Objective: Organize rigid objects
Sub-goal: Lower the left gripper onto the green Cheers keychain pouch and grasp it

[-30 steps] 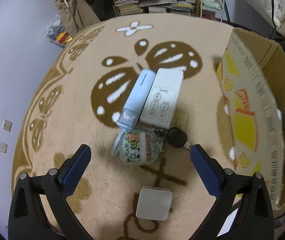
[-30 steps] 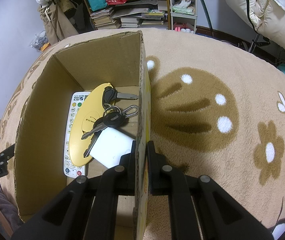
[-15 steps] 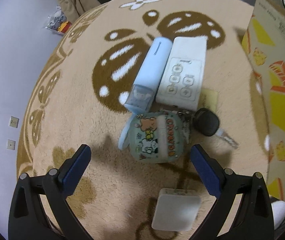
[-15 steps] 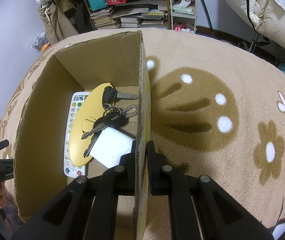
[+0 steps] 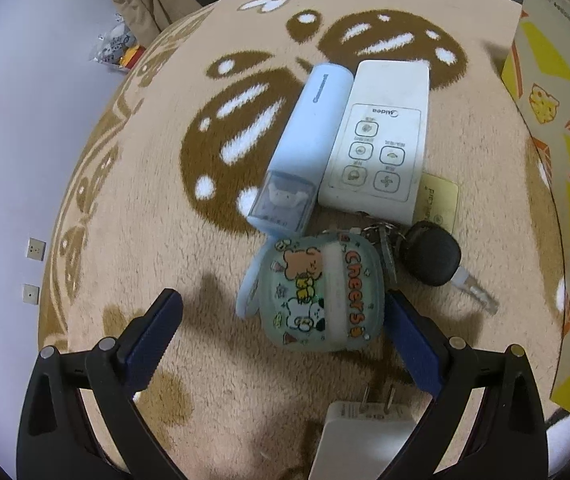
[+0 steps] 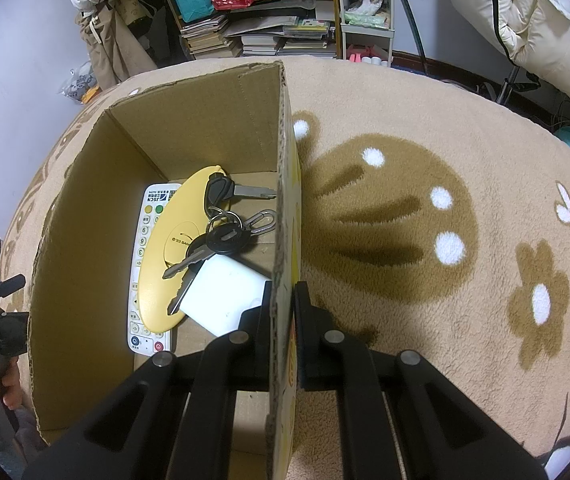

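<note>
L tool (image 5: 283, 316) lower, nearer pouch (image 5: 319, 292)

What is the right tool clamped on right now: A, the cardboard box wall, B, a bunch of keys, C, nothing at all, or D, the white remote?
A: in the right wrist view the right tool is shut on the side wall of the cardboard box, while the keys lie loose inside.

A cartoon-printed green pouch (image 5: 319, 294) lies flat on the carpet, touching a black key (image 5: 431, 258).

Left gripper (image 5: 283, 312) jaws spread wide, angled downward; right gripper (image 6: 283, 300) jaws pinched together
</note>
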{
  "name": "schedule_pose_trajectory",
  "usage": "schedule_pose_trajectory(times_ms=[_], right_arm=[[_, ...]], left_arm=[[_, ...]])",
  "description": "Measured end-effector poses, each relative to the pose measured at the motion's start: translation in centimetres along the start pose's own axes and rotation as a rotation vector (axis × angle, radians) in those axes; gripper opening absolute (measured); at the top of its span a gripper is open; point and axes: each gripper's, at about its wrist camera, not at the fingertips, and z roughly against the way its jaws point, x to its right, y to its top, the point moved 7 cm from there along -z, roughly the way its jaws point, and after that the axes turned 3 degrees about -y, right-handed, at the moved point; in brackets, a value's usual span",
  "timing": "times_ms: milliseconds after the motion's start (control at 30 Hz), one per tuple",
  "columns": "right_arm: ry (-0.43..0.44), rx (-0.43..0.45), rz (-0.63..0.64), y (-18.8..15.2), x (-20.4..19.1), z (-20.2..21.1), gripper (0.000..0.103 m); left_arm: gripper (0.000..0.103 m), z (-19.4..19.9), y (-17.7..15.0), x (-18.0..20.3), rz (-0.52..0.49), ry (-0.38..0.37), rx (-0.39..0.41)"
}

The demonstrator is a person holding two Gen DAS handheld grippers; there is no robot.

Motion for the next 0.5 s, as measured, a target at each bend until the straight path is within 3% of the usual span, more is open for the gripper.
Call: schedule_pose_trajectory(times_ms=[33, 100, 333, 500], right_arm=[[0.0, 0.0, 0.0, 0.01, 0.0, 0.0, 0.009], [0.0, 0.0, 0.0, 0.0, 0.01, 0.0, 0.009], [0.001, 0.0, -0.001, 0.02, 0.0, 0.0, 0.009], [0.001, 0.0, 0.0, 0.01, 0.02, 0.0, 0.009]], left_arm=[[0.089, -0.08, 0.04, 0.13, 0.009, -0.026, -0.001], [0.069, -0.22, 0.09, 0.63, 0.027, -0.1, -0.009], [0.062, -0.17, 0.03, 0.54, 0.083, -0.14, -0.008], [0.061, 0.39, -0.28, 0.44, 0.087, -0.119, -0.013]])
